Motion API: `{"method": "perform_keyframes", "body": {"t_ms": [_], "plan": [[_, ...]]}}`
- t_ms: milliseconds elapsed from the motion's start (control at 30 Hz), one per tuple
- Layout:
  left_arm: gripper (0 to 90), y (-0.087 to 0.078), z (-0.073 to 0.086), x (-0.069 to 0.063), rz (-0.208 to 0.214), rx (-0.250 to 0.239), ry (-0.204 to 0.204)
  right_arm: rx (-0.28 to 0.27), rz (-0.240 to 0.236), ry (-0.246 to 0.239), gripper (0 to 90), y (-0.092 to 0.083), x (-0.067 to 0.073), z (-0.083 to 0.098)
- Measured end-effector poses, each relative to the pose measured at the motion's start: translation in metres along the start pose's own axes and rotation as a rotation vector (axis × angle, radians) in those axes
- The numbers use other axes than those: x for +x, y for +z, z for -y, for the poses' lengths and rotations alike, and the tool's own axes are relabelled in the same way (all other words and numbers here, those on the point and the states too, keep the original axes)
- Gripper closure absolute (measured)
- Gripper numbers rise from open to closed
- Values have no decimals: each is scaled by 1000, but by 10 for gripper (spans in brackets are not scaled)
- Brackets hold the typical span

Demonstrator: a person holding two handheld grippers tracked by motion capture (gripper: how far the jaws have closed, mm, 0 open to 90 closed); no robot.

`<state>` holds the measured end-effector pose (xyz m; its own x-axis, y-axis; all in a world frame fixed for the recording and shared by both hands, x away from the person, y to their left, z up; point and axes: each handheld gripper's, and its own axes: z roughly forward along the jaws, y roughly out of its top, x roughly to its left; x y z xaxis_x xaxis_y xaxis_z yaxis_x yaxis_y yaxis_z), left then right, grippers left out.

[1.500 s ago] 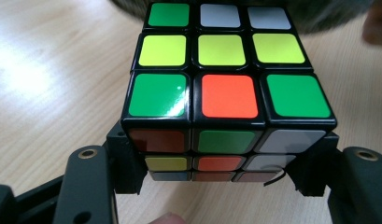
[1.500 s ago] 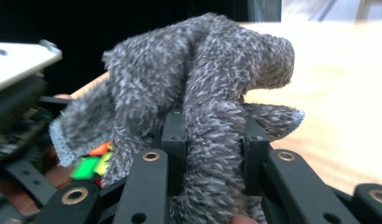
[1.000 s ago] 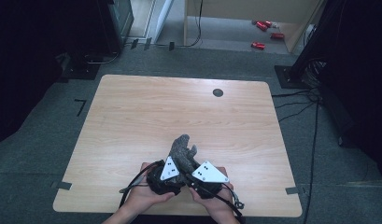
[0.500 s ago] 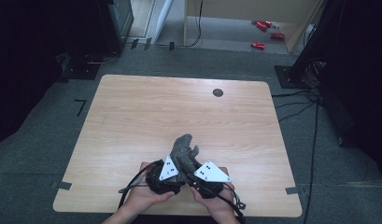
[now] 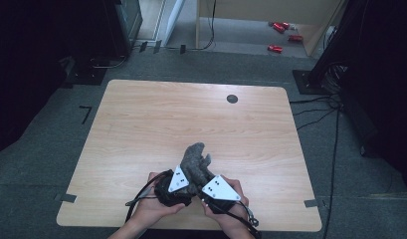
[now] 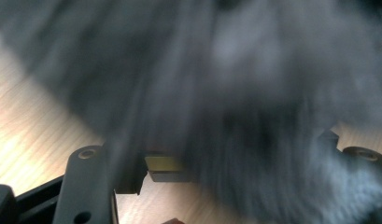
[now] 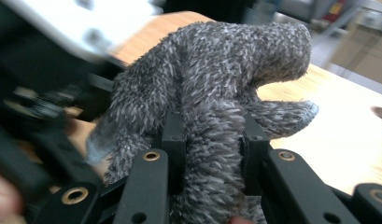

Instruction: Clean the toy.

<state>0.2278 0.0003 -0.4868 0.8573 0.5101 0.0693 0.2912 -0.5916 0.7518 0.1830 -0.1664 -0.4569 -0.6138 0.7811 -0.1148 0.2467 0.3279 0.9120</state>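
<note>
A grey fuzzy glove (image 5: 196, 160) stands up from between my two grippers near the table's front edge, fingers pointing away from me. My left gripper (image 5: 183, 185) is shut on the glove's lower part; in the left gripper view blurred grey fabric (image 6: 254, 93) lies right across the left gripper (image 6: 226, 158). My right gripper (image 5: 207, 185) is shut on a fold of the glove (image 7: 216, 84). In the right gripper view the black jaws of the right gripper (image 7: 212, 135) press that fold from both sides. A hand holds each gripper.
The wooden table (image 5: 141, 124) stretches bare ahead of the glove, with a small black round cap (image 5: 232, 98) near its far edge. Cables (image 5: 141, 196) trail from the grippers over the front edge. Red items (image 5: 280, 30) lie on the floor beyond.
</note>
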Motion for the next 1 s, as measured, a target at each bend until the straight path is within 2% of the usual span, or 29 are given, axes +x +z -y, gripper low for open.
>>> {"method": "perform_keyframes", "body": {"t_ms": [67, 133, 200, 267, 300, 367, 433, 533, 600, 667, 700, 800, 833, 967, 1000], "plan": [[352, -1, -1, -2, -5, -3, 6, 0, 8, 13, 710, 1, -2, 0], [353, -3, -1, -1, -9, -15, 11, -4, 9, 59, 711, 2, -13, 0], [353, -5, -1, 2, -9, -29, 0, -4, 27, 100, 712, 1, -26, 3], [352, -7, -1, 6, -8, -40, -22, -10, 18, 141, 712, -2, -33, 5], [353, -7, -1, 8, -9, -39, -28, -14, 14, 138, 712, -3, -32, 5], [353, -5, -1, 8, 0, -29, -32, -16, 11, 99, 708, -4, -24, 4], [352, -3, 0, 3, -1, -15, -18, -14, 25, 63, 700, -3, -13, 2], [352, 0, -1, -5, 3, 1, 23, -6, -8, 67, 700, -1, -7, 1], [353, -1, -1, -5, -2, -6, 27, -5, 9, 54, 702, 1, -10, 1], [353, -2, -1, -4, -1, -14, 23, -6, 22, 82, 703, 1, -19, 1], [352, -5, -1, 1, -8, -25, 7, -1, 32, 99, 704, 0, -24, 3], [353, -7, 0, 8, -15, -32, -15, -1, 6, 163, 703, -2, -32, 5], [352, -7, 0, 9, -11, -29, -19, -2, -7, 162, 702, -2, -29, 4], [352, -2, 1, 4, -11, -9, -12, 5, -7, 96, 694, 0, -11, 0], [353, 0, 1, -1, -3, -2, 1, 9, -12, 95, 694, 0, -9, 0]]}}
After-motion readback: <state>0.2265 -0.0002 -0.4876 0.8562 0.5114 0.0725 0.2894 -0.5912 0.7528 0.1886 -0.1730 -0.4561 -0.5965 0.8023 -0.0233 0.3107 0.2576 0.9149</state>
